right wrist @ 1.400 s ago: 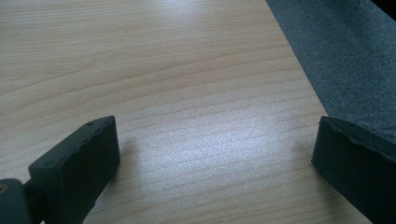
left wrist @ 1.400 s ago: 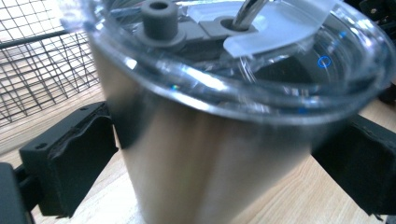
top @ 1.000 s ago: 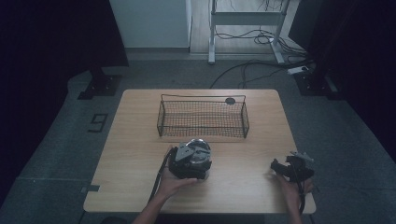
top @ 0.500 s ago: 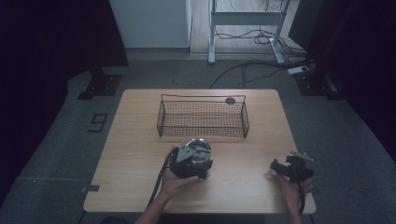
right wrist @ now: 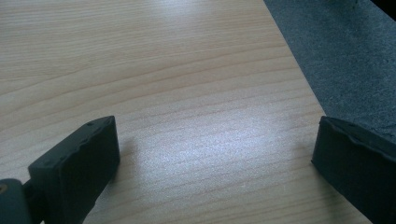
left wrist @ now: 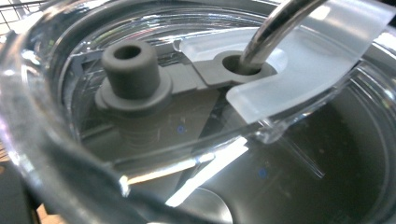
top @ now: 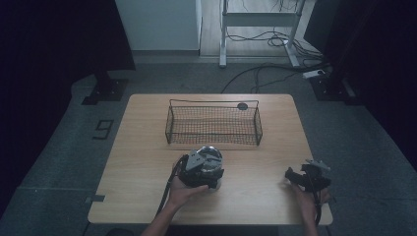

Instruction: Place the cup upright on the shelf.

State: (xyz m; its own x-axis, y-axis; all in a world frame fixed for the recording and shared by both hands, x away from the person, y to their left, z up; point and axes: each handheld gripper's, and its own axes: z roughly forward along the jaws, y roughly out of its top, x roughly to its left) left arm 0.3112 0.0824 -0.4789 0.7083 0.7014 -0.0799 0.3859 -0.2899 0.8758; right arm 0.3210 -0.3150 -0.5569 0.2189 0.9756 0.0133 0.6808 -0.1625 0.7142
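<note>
High view: wooden table. Wire basket stands toward the far side, centre. Left gripper sits at near centre over a clear-lidded cup, just near of the basket; the left hand grips it from behind. Right gripper rests at the near right corner, well apart from the cup.

Left gripper view: clear lid of the cup seen very close, with a grey stopper and a metal straw through a grey hole. Jaws have just been closing; their standing cannot be told.

Right gripper view: jaws wide apart over bare table, nothing between them.
</note>
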